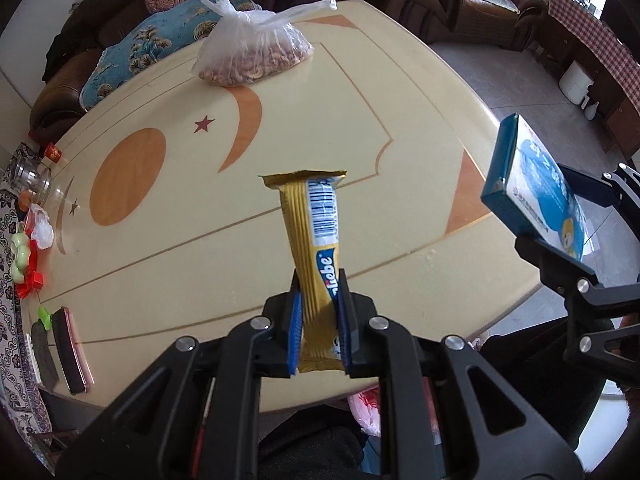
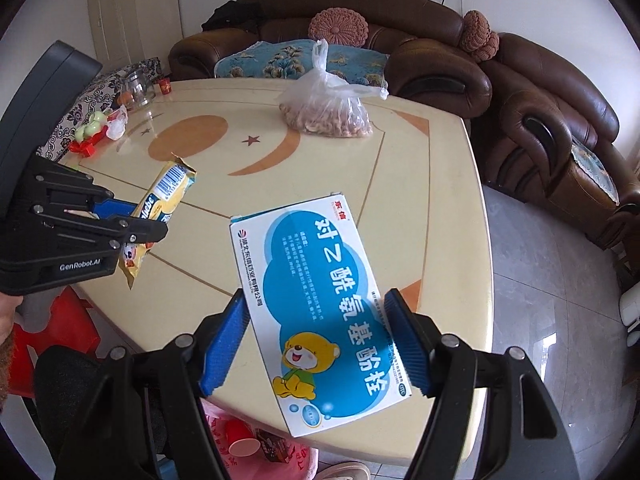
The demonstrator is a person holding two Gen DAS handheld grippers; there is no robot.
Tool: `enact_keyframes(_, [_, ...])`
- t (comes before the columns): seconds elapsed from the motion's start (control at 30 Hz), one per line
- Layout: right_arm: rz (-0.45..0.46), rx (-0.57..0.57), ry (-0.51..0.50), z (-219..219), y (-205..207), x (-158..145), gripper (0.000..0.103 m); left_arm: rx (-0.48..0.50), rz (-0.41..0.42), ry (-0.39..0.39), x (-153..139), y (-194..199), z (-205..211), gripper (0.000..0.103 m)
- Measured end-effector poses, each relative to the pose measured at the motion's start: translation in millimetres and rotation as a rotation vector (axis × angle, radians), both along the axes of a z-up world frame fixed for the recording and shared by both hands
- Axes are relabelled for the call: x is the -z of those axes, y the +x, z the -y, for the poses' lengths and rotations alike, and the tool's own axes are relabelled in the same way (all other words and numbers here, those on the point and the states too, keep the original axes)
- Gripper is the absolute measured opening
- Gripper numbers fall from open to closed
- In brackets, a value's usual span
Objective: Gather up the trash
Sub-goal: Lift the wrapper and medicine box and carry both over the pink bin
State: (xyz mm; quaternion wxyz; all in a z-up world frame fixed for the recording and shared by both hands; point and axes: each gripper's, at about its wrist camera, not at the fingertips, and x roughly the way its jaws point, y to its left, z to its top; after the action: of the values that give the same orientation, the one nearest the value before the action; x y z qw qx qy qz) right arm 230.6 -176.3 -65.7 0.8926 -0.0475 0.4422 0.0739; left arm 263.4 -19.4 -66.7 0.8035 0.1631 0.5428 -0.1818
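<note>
Trash in hand on both sides, and the table serves as the landmark.

Left wrist view: the left gripper (image 1: 318,320) pinches a gold snack wrapper (image 1: 316,236) between its blue pads (image 1: 295,332), which are drawn close together on the wrapper's lower part. The grip sits near one end, so most of the wrapper stands out past the fingertips, barcode side showing, lifted clear above the cream table (image 1: 192,240). Holding it by the end likely keeps the long part free to drop into a bag. At the table's far edge sits a knotted plastic bag of nuts (image 1: 252,56); at its left edge lie a glass jar (image 1: 30,178), small red and green bits (image 1: 24,264) and a dark phone-like slab (image 1: 72,352). Off the table's right edge, the right gripper carries a blue medicine box (image 1: 536,196).

Right wrist view: the right gripper (image 2: 316,340) has its fingers spread wide and pressed on the two long edges of the box (image 2: 320,312), printed face up toward the camera, its far end jutting beyond the pads (image 2: 224,344). Gripping across the width looks the only way a flat carton fits. The box hangs above the table's (image 2: 320,184) near edge. Below that edge a pink trash bag (image 2: 260,448) with a red cup inside waits, probably the destination. The left gripper (image 2: 160,228) with its wrapper (image 2: 160,208) hovers over the table's left side.
</note>
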Motion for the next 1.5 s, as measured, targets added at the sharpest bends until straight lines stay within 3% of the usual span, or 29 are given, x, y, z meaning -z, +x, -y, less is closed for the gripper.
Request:
enact_keyframes(0.27, [0.050,-0.001,0.013,-21,-46,-21,0.067,-0.002,0.046,-0.033,-7,-56,-16,0.016])
enact_keyframes(0.43, [0.045,0.000,0.037,-30,-76,-16,0.067,0.005,0.046,-0.044,3,-93,-18,0.016])
enact_keyframes(0.67, [0.013,0.033,0.066,-30,-113,2,0.067,0.030,0.016,-0.071,24,-135,-17,0.016])
enact_keyframes(1.03, [-0.040,0.059,0.057,-29,-158,35,0.067,0.093,-0.010,-0.051,59,-177,-4,0.016])
enact_keyframes(1.5, [-0.181,0.120,0.104,-20,-180,106,0.067,0.108,-0.171,-0.038,142,-200,1,0.016])
